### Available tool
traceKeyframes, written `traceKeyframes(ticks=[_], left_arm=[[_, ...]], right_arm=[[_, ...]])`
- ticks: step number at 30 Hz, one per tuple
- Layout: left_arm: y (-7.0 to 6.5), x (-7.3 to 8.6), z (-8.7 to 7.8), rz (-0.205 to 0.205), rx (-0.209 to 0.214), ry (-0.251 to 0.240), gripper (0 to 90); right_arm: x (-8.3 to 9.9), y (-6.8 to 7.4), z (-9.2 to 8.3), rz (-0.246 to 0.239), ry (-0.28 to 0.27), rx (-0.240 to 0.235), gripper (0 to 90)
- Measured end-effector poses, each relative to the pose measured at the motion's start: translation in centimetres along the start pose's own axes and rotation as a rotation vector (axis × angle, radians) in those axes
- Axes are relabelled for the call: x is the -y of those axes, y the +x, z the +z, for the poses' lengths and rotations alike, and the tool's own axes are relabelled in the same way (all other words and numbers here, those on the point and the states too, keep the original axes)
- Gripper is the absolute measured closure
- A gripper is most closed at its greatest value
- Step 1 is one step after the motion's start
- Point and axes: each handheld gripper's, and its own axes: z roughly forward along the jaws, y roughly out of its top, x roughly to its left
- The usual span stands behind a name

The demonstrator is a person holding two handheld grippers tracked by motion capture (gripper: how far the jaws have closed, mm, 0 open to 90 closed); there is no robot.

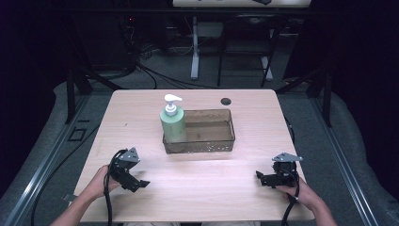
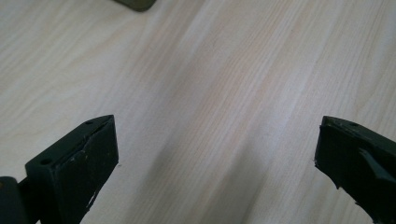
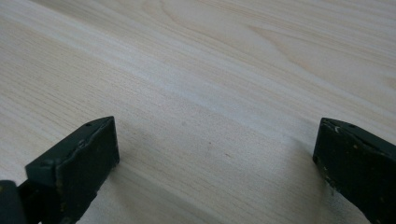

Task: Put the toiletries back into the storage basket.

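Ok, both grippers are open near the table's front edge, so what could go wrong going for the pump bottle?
1. The bottle is tall and stands in the left end of the bin; a sideways nudge could tip it.
2. The bin wall may block a low grasp.
3. The left gripper and right gripper could collide if both converge.

Soap bottles: one, a green pump bottle [image 1: 172,123], standing in the left end of the tray.
Trays: one, a clear brownish tray [image 1: 209,140] on the desk.
Desks: one, a pale wood desk [image 1: 197,183]; a second pale tabletop [image 1: 235,3] shows at the far top edge.
Claws: two, the left claw [image 1: 141,183] and the right claw [image 1: 259,177], each with two black jaws set wide apart.
Hands: two, one on each claw.
Holes in the desk: one dark round hole [image 1: 226,101].
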Motion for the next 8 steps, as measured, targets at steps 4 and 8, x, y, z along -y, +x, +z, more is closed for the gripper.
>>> traceKeyframes(ticks=[4,8], left_arm=[[0.24,0.29,0.75,-0.009,0.012,0.039,0.0],[0.53,0.58,0.93,-0.018,-0.013,0.056,0.0]], right_arm=[[0.0,0.01,0.0,0.002,0.0,0.002,0.0],[0.01,0.03,0.0,0.004,-0.001,0.003,0.0]])
